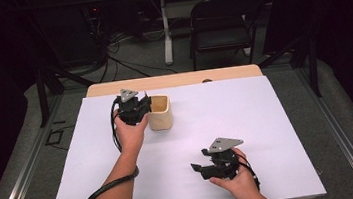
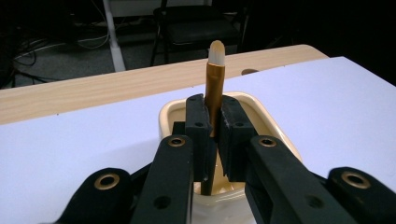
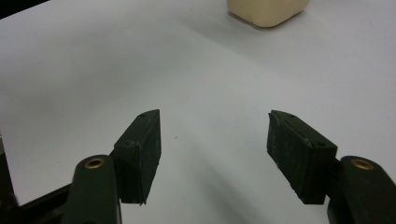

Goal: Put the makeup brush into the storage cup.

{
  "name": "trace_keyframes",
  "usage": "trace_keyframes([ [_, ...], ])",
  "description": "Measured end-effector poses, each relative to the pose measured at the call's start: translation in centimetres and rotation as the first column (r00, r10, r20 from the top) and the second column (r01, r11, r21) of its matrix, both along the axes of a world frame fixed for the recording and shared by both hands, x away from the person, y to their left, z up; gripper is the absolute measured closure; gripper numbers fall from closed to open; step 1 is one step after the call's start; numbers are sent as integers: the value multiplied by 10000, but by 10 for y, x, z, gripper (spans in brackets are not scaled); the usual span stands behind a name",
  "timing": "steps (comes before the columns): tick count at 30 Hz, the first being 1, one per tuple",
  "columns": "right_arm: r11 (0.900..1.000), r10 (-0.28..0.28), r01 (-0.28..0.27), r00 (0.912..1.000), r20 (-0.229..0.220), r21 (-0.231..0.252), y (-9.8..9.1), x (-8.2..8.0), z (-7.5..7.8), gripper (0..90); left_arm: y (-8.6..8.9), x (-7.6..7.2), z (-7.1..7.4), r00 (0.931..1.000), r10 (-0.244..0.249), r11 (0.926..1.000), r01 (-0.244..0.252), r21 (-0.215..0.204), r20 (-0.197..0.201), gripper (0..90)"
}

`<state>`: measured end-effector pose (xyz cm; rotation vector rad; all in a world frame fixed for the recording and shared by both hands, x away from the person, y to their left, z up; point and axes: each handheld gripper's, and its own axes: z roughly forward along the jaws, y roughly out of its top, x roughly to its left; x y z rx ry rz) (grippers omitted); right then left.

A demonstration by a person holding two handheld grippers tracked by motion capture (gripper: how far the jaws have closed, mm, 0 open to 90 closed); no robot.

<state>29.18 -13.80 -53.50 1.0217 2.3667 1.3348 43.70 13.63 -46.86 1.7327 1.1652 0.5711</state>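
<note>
A cream cup [image 1: 160,112] stands on the white sheet [image 1: 247,121], left of centre and toward the back. My left gripper [image 1: 145,104] hangs at the cup's left rim, shut on a slim gold-handled brush. In the left gripper view the brush [image 2: 215,88] stands upright between the pads, its pale tip up and its dark lower end down inside the cup [image 2: 261,109]; the gripper [image 2: 214,121] clamps its handle. My right gripper [image 1: 197,170] rests low near the sheet's front, open, with nothing between its jaws. In the right gripper view, the gripper [image 3: 215,144] faces the cup [image 3: 266,10] far ahead.
The sheet covers a wooden table whose bare back edge [image 1: 172,81] has a small hole [image 1: 207,81]. Behind the table stand a black folding chair [image 1: 221,21], a white table leg [image 1: 166,35] and loose floor cables. Metal rails run along both sides.
</note>
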Motion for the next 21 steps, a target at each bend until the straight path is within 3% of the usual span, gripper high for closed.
trace_keyframes([
  [21, 10000, 13, -13, 10000, -12, 4, 0, 0, 0, 352, -4, 1, -8, 9999, -87, 9995, 91, 294, -142, 836],
])
